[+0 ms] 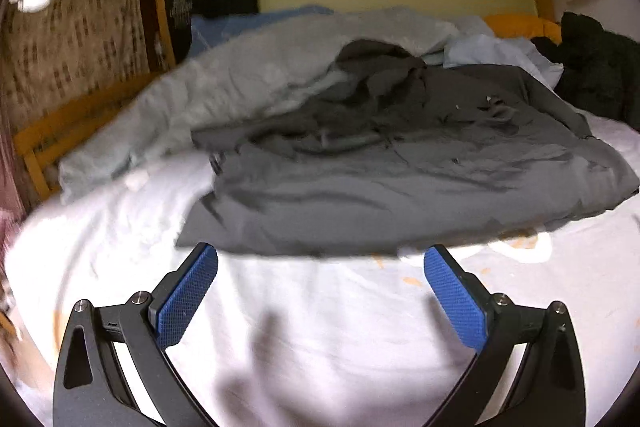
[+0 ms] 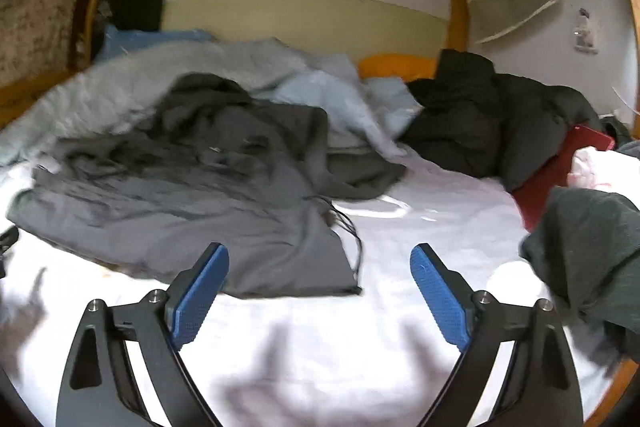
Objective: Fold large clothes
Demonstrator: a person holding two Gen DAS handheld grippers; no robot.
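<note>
Left claw: the left claw [image 1: 320,267] is spread wide with nothing between its blue pads [image 1: 188,299]; it hangs over the white sheet [image 1: 320,327], tips just short of the garment's near hem.
Right claw: the right claw [image 2: 320,267] is also wide apart and holds nothing; its left pad [image 2: 200,295] sits at the garment's near right corner, its right pad over bare sheet [image 2: 420,227].
Garment: the grey garment [image 1: 400,179] lies spread but rumpled on the bed, near hem roughly straight, far part bunched into dark folds. In the right view the garment [image 2: 180,203] lies to the left, with thin dark cords [image 2: 348,227] trailing off its right edge onto the sheet.
Behind it: a pale grey duvet [image 1: 224,87] is heaped along the far left, touching the garment's far side; light blue cloth [image 1: 500,55] and an orange pillow [image 1: 520,25] lie beyond.
Right side: a black jacket [image 2: 480,115] is piled at the far right of the bed, well apart from the garment; a red item [image 2: 560,167] and a dark grey cloth [image 2: 592,251] lie nearer the right edge.
Frame: a wooden bed frame [image 2: 460,7] surrounds the mattress.
Blur: both views are smeared; fine detail of the garment cannot be made out.
</note>
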